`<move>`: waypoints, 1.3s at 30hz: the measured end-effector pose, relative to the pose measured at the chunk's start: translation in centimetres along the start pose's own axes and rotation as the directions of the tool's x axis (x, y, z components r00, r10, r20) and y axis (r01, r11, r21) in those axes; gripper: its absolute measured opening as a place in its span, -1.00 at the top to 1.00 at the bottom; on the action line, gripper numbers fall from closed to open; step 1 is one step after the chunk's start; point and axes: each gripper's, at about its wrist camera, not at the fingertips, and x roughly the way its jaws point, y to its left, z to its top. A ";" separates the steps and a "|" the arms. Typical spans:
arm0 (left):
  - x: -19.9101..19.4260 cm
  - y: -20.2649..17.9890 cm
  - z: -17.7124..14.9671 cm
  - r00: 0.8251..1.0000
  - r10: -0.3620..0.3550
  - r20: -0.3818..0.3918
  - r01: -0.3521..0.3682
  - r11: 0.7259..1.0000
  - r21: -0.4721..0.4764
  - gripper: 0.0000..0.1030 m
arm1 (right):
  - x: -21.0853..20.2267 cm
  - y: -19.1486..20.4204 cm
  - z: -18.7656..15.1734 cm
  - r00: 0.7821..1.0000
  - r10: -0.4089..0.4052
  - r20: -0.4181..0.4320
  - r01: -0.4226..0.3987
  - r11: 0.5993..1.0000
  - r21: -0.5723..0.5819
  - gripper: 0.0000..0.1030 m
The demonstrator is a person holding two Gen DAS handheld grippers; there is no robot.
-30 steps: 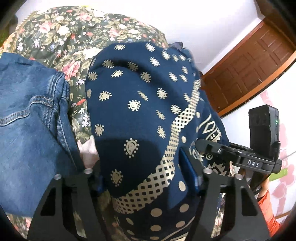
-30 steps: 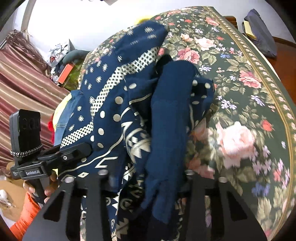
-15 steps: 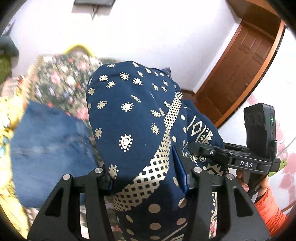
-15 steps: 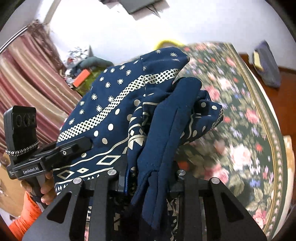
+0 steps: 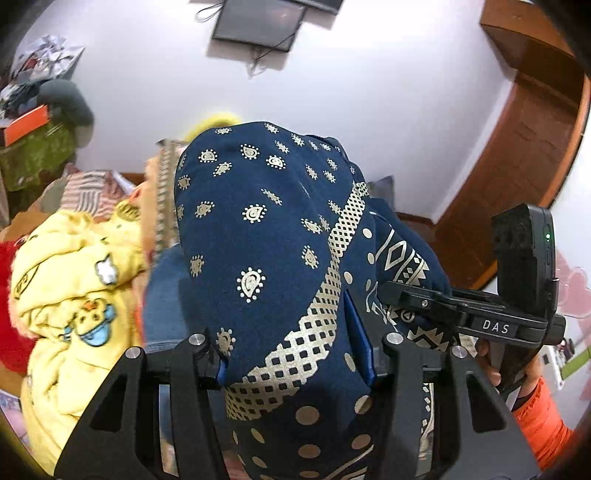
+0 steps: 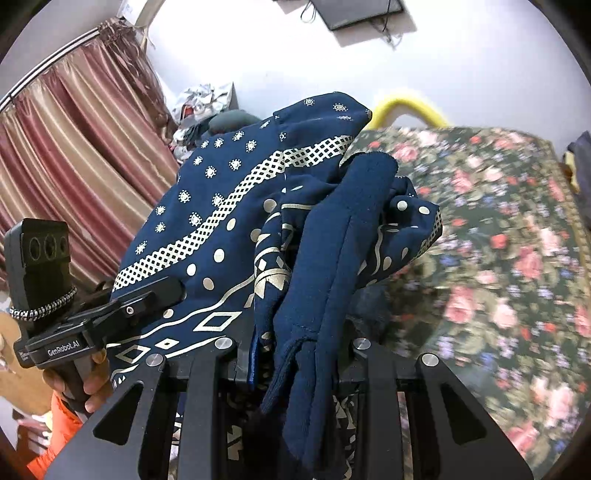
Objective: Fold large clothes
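A navy blue garment with gold paisley and diamond print hangs bunched between both grippers, lifted above the bed. My left gripper is shut on one part of it. My right gripper is shut on another part, where a plain navy fold drapes over the jaws. In the left wrist view the right gripper's body shows at the right; in the right wrist view the left gripper's body shows at the left.
A floral bedspread covers the bed to the right. Blue jeans and a yellow printed garment lie at the left. A brown door, striped curtains and a wall screen surround the bed.
Both grippers have risen and tilted upward with the navy garment. The view now takes in the wall and screen, where before it showed mostly the bedspread and jeans.
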 end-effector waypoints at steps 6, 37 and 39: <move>6.0 6.8 -3.6 0.991 0.037 -0.131 -0.049 0.995 -0.087 -0.05 | 8.2 -2.8 -2.1 0.990 -0.023 -0.139 0.026 0.999 0.021 0.52; -21.4 -8.7 -7.3 0.917 0.142 0.373 -0.210 0.966 0.148 -0.27 | -16.4 14.9 -6.7 0.944 -0.076 0.320 0.156 0.961 -0.230 0.32; -23.8 -10.1 -8.6 0.891 0.126 0.437 -0.211 0.966 0.151 -0.27 | -18.1 16.4 -8.0 0.933 -0.055 0.356 0.153 0.955 -0.254 0.32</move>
